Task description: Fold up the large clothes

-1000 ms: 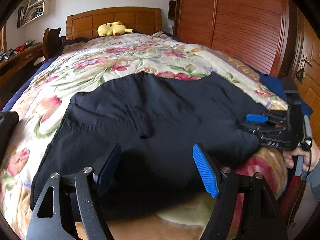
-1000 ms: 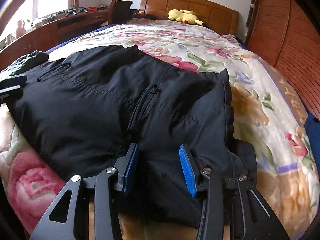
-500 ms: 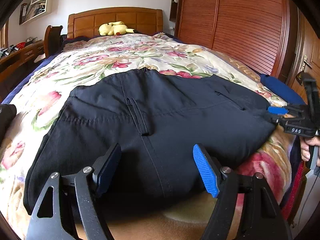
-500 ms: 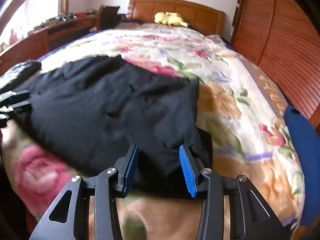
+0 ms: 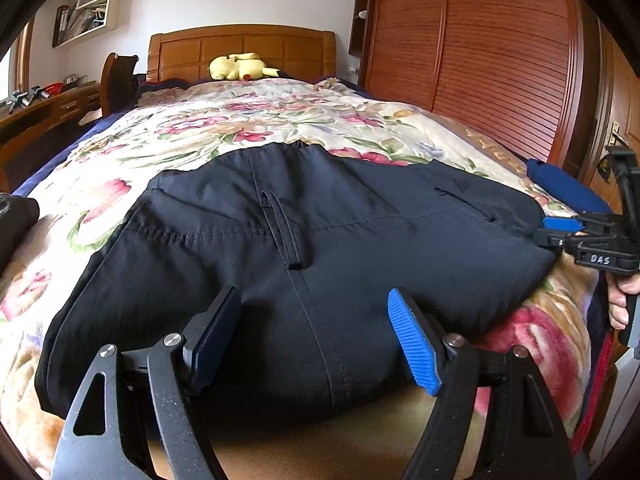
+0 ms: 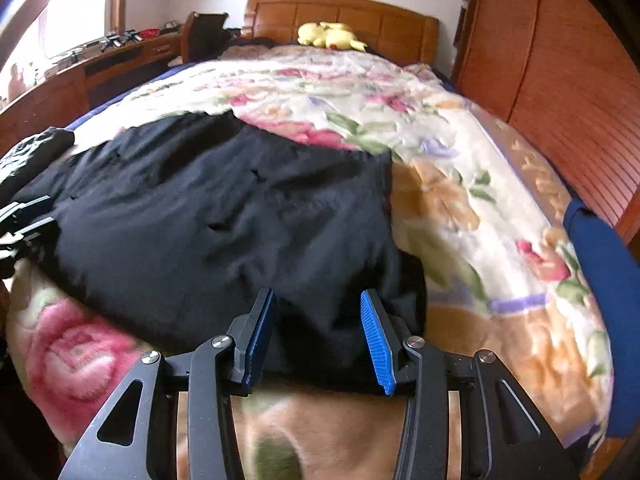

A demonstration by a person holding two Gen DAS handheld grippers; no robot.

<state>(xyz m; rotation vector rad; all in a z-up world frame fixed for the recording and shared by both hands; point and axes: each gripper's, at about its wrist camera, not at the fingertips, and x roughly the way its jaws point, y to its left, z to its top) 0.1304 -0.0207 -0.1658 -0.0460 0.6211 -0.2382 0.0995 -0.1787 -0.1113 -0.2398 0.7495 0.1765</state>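
A wide bed (image 5: 280,120) under a cream blanket printed with pink and orange flowers fills both views, its panelled wooden headboard (image 5: 240,52) at 12 o'clock with a yellow plush toy (image 5: 236,67) lying against it. Slatted reddish-brown wardrobe doors (image 5: 500,60) run along 2 o'clock, a long wooden table (image 6: 80,76) with small clutter along 10 o'clock, and a wall shelf of books (image 5: 86,12) hangs at 11 o'clock. A blue cushion (image 6: 604,248) sits at the bed's 3 o'clock edge.

The large black fabric garment (image 5: 304,264), with visible stitched seams and a strap loop, lies spread flat across the near end of the bed.

The left hand-held gripper (image 5: 316,336) hovers at 6 o'clock over the garment's near hem, its blue-padded jaws spread wide and gripping nothing. The right hand-held gripper (image 6: 318,334) has its jaws parted, less widely, with the garment's corner lying between the pads; that view is blurred, so I cannot tell whether the pads touch the cloth. In the left view it (image 5: 560,229) appears at 3 o'clock beside the garment's edge.
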